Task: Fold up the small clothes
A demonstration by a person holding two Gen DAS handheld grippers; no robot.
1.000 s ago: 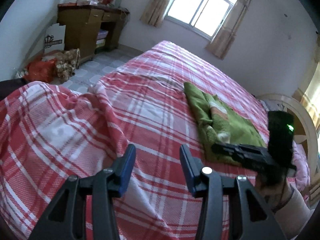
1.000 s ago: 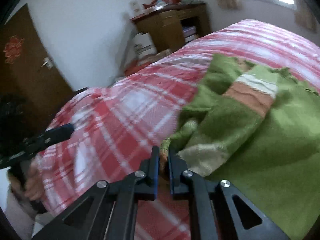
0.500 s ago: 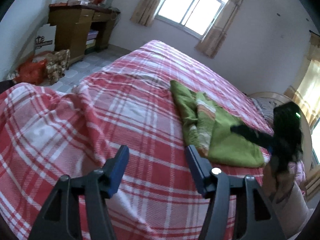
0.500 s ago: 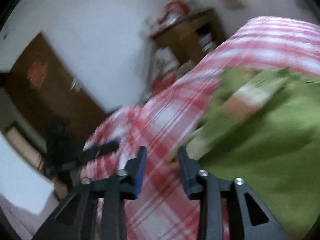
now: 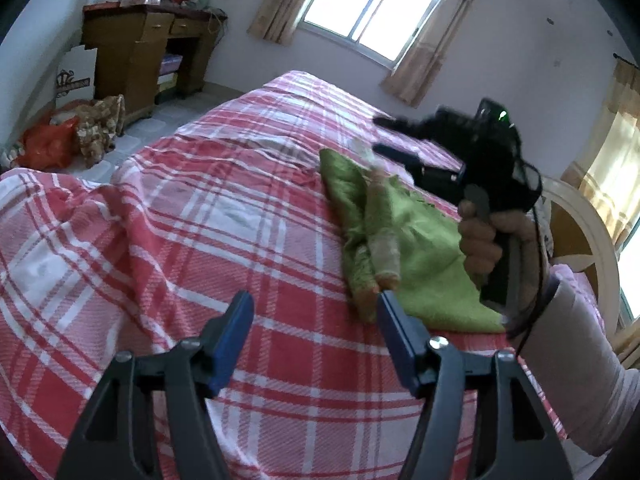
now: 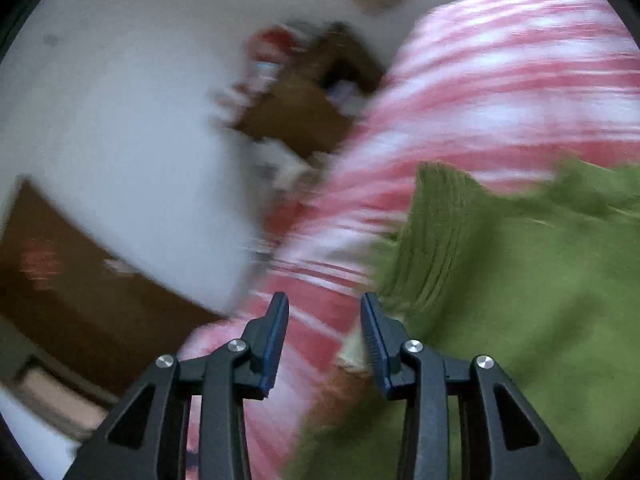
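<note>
— Where was the green knit garment?

— It lay on the red-and-white plaid bedspread, partly folded, with a striped sleeve laid lengthwise along its near edge. Neither tool held it.

— The grippers?

— The left gripper hovered over the bedspread just short of the garment's nearest corner; its jaws had just been opening and stood wide apart, with nothing between them. The right gripper had its jaws apart too, having just let go, and only bedspread showed in the gap.

— Which step, then?

— I judged it the pause between folds: one fold laid, the next grab not yet made. That next move called for taking a fresh edge, likely the near end, and carrying it over without dragging the sleeve loose.

— Did the views differ?

— Yes. The left wrist view showed the whole garment, the person's hand on the right tool raised above it, a window and a wooden desk. The right wrist view was smeared by motion; it seemed to show the ribbed hem up close, though I couldn't be sure.
</note>
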